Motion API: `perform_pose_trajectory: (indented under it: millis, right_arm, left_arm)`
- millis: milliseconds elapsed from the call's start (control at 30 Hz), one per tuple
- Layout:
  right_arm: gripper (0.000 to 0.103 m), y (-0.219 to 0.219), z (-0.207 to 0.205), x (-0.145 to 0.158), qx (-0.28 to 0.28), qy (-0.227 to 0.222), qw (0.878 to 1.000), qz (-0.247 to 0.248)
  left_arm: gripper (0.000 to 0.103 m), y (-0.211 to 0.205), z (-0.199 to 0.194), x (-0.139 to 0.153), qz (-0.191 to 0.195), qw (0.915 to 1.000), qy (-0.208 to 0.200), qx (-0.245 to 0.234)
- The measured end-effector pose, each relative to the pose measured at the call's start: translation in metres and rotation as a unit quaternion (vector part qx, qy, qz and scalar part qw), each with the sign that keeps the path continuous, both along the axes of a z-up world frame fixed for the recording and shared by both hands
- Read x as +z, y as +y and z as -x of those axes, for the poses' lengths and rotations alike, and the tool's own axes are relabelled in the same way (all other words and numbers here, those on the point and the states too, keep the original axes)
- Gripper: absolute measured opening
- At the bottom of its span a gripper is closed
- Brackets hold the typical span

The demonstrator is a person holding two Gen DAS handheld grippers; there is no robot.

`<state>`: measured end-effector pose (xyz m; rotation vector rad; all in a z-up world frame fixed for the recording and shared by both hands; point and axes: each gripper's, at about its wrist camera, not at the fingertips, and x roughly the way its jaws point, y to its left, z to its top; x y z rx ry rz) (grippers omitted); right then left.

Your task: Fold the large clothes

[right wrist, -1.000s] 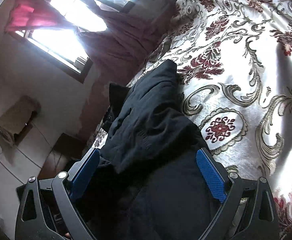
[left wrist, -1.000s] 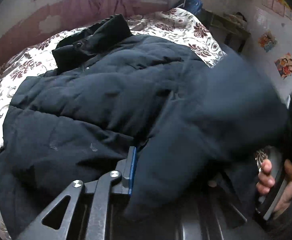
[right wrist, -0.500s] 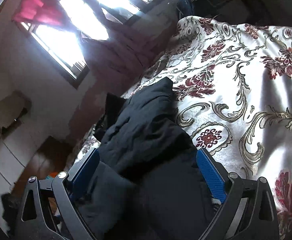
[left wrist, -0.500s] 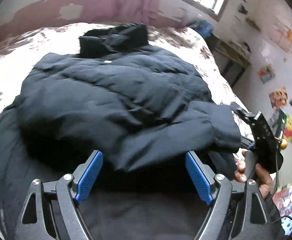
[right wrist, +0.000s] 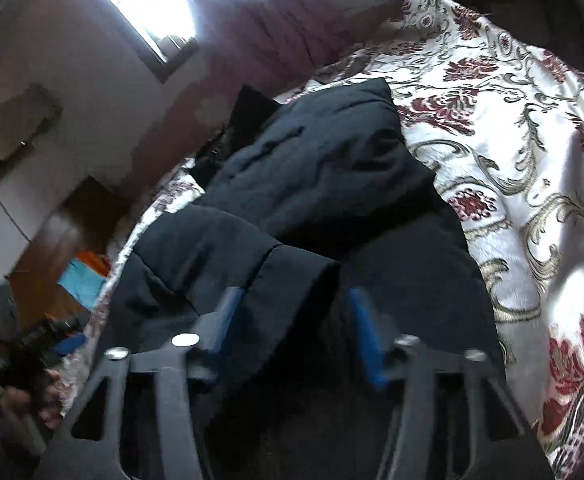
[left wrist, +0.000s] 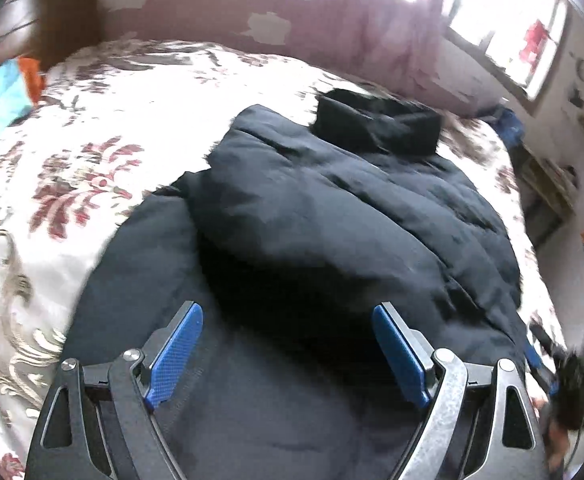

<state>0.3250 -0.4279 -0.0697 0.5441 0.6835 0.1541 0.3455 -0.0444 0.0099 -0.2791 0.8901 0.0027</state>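
A dark navy puffer jacket (left wrist: 352, 216) lies on the bed, its collar (left wrist: 376, 124) at the far end and one sleeve folded across the body. My left gripper (left wrist: 287, 346) hovers over the jacket's lower part, jaws wide apart, nothing between the blue pads (left wrist: 175, 350). In the right wrist view, the folded sleeve's cuff (right wrist: 292, 280) lies between the fingers of my right gripper (right wrist: 296, 320). Its jaws are closing around the cuff, and a small gap still shows beside the right pad (right wrist: 366, 332). The picture there is blurred by motion.
A white bedspread (left wrist: 91, 152) with red floral print covers the bed (right wrist: 512, 128). Bright windows and pink curtains (left wrist: 376, 20) stand behind it. Wooden furniture with blue and orange items (left wrist: 7, 88) sits at the left. A hand holding the left gripper (right wrist: 31, 392) shows low left.
My left gripper let go of the sleeve, opened wide and swung left over the jacket's lower part. My right gripper's jaws have come much closer together around the sleeve's cuff.
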Motion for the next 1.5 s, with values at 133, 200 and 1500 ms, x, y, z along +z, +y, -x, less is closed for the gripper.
perform_pose_trajectory:
  millis: [133, 200, 1500]
  right_arm:
    - [0.006, -0.013, 0.002, -0.002, -0.022, -0.007, 1.000, -0.021]
    - [0.004, -0.016, 0.000, 0.004, -0.019, -0.027, 0.999, -0.022]
    - [0.089, 0.007, -0.065, 0.025, -0.007, -0.021, 0.976, 0.217]
  left_arm:
    - [0.086, 0.011, -0.010, 0.006, -0.020, 0.9988, 0.000, 0.044]
    - [0.086, 0.014, -0.012, 0.009, -0.017, 0.9988, -0.004, 0.046]
    - [0.103, -0.056, -0.090, -0.078, 0.050, 0.9977, -0.043, 0.014]
